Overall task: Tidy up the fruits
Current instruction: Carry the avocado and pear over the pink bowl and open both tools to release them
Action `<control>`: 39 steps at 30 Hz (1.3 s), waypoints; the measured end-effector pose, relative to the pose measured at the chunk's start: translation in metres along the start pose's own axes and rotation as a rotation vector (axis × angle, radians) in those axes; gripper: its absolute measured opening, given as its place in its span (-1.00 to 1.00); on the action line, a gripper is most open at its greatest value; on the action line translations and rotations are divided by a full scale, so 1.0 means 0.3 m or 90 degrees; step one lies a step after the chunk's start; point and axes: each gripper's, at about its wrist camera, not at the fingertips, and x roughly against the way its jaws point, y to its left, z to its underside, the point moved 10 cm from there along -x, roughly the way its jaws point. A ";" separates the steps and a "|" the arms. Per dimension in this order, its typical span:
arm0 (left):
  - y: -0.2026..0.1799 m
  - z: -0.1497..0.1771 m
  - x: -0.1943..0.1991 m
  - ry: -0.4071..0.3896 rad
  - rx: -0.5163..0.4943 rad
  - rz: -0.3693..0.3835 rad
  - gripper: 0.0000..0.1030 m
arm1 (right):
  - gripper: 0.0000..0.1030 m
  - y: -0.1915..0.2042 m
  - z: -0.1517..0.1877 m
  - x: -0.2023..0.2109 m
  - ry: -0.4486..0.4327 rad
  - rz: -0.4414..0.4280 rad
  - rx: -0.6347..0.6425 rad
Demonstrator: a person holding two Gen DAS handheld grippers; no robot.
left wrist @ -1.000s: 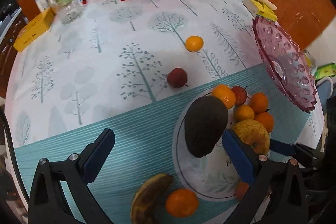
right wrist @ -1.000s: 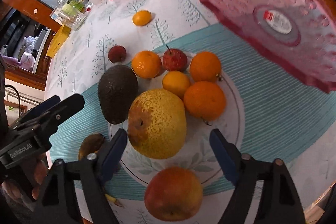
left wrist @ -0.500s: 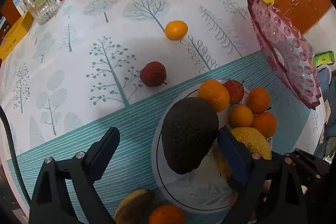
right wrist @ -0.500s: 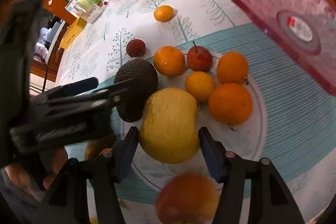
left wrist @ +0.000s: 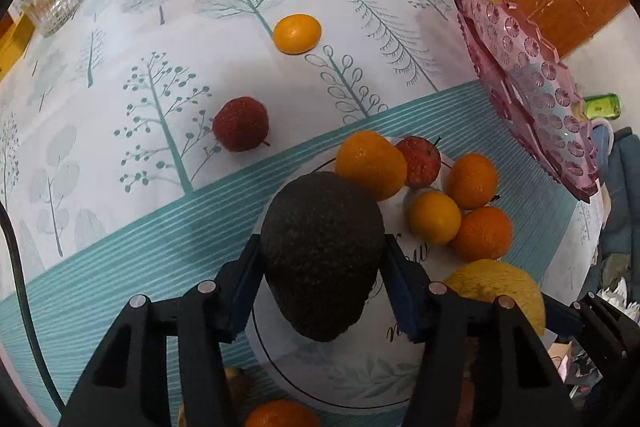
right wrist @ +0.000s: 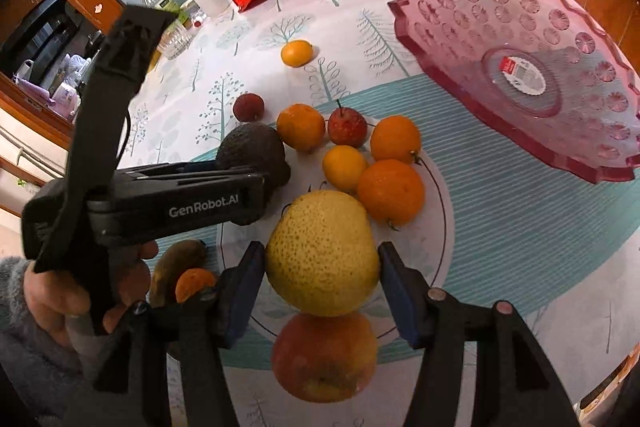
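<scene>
A dark avocado (left wrist: 322, 255) lies at the left edge of the white plate (left wrist: 352, 379). My left gripper (left wrist: 322, 251) points down over it, jaws closing, both blue pads against its sides. In the right wrist view the avocado (right wrist: 252, 151) sits partly behind that gripper (right wrist: 240, 171). A yellow speckled pear (right wrist: 322, 253) is between the pads of my right gripper (right wrist: 321, 255), which is shut on it. Several oranges (right wrist: 390, 191) and a small red apple (right wrist: 347, 126) rest on the plate (right wrist: 436, 195).
A pink glass dish (right wrist: 520, 67) stands to the right. On the cloth lie a red bumpy fruit (left wrist: 240, 123) and a small orange (left wrist: 297, 33). A reddish apple (right wrist: 324, 355), a brown fruit (right wrist: 176, 263) and a mandarin (right wrist: 194, 281) lie nearest. Bottles and a red packet stand at the back.
My left gripper came down over the avocado and its jaws narrowed from wide open onto it. My right gripper narrowed onto the pear and shifted slightly with it.
</scene>
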 end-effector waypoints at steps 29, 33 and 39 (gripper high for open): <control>-0.482 -0.144 0.486 -0.209 0.016 -0.063 0.08 | 0.12 -0.366 -0.303 0.543 -0.230 0.071 0.078; -0.576 -0.212 0.435 -0.211 0.048 -0.079 0.08 | 0.12 -0.500 -0.396 0.572 -0.231 0.082 0.105; -0.664 -0.333 0.279 -0.188 0.078 -0.109 0.08 | 0.12 -0.652 -0.526 0.518 -0.209 0.102 0.169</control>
